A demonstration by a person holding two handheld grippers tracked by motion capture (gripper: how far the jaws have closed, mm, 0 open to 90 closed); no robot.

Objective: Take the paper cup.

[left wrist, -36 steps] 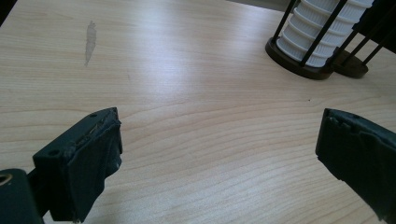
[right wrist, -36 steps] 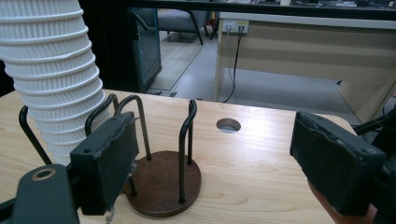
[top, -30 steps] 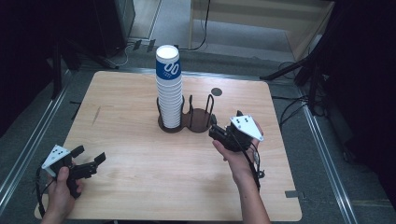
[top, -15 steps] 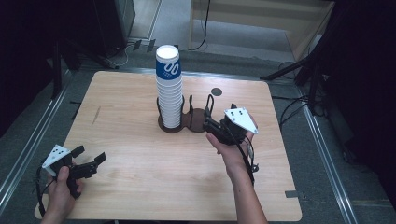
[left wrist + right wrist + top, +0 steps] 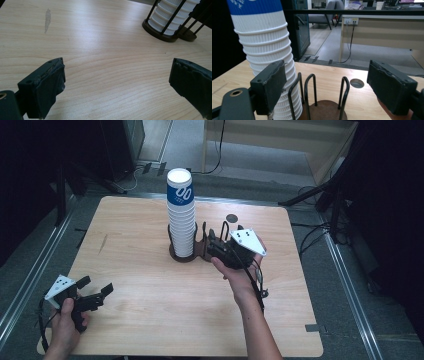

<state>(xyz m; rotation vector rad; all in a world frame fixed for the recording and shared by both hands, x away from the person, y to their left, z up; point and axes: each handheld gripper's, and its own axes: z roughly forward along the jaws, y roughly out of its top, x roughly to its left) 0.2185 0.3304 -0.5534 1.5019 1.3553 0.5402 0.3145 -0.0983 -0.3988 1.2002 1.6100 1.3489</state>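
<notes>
The right gripper (image 5: 214,246) sits at the empty half of the holder (image 5: 204,251), jaws wide apart and gripping nothing. In the right gripper view the left jaw stands close beside the cup stack (image 5: 268,50); whether they touch cannot be told. The wire hoops (image 5: 312,92) rise between the jaws.

Risks, as judged:
- The stack is tall and caged only at its lower part. A sideways nudge from that jaw can tilt it or shift the upper cups.
- A jaw catching a hoop can drag the holder, since nothing visibly fixes it to the table (image 5: 150,220).

The left gripper (image 5: 95,295) rests near the table's 7 o'clock corner, jaws wide, nothing between them, well apart from the stack.

Clearances: the holder stands just past table centre toward 12 o'clock. Open wood lies at 9, 6 and 3 o'clock. A round port (image 5: 231,218) lies at 1 o'clock of the holder. The left hand (image 5: 67,320) is close to the near edge, so there is little room to draw back.
</notes>
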